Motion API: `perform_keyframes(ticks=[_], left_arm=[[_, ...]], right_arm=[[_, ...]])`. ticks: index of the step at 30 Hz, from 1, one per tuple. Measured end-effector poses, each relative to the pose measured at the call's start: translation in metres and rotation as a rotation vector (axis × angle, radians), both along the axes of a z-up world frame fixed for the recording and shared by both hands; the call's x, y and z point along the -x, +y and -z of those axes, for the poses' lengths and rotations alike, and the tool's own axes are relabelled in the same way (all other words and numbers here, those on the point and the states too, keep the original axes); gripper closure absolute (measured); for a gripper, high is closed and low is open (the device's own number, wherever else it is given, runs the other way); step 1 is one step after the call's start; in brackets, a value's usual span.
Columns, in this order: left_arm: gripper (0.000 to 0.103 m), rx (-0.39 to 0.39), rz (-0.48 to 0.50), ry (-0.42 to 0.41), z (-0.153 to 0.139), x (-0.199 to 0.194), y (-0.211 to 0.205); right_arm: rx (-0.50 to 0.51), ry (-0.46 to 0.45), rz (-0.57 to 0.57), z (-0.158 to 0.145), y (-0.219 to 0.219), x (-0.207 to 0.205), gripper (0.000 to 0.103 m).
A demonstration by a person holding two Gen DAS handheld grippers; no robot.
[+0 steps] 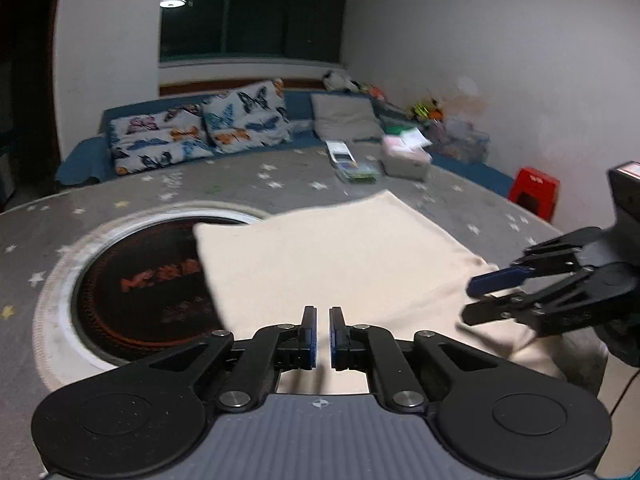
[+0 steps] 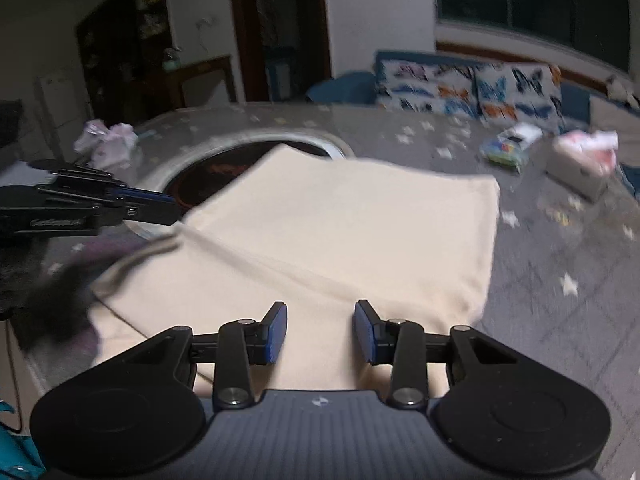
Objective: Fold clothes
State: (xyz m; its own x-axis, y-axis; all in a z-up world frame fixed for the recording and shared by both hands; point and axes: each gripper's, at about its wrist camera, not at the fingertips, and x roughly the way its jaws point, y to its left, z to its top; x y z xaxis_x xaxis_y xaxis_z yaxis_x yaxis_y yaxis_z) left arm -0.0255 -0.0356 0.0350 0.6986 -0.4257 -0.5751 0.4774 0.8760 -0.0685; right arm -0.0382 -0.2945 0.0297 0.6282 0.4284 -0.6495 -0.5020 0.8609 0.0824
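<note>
A: Where did the cream-coloured, partly folded cotton garment (image 2: 344, 232) lie?

B: On the grey star-printed worktop (image 1: 120, 196), one far corner overhanging the round dark inset plate with red lettering (image 1: 140, 280). A folded layer sat across it, and a crease ran diagonally toward the near edge.

A: Left gripper (image 1: 323, 336)?

B: Low over the near edge of the garment, its blue pads almost together, a thin gap between. No cloth showed in that gap. Whether it pinched any, I couldn't tell.

A: And the right gripper (image 2: 320, 332)?

B: Spread wide, nothing between the fingers, hovering over the garment's near right part. In the left view it reached in at the garment's right corner.

A: Advice for the fold?

B: My judgement: take both near corners at matching points, pinch through all layers, then carry the hem straight toward the far edge, keeping both grippers level so the crease stayed parallel. The soft cloth looked liable to sag and drag. The corner over the inset plate might snag or skew; it was worth squaring first.
</note>
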Motion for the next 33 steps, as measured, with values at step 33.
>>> perform_keyframes(ticks=[33], left_arm=[[0.091, -0.289, 0.296, -0.190, 0.024, 0.109, -0.036]], right_arm=[[0.304, -0.107, -0.165, -0.013, -0.005, 0.097, 0.050]])
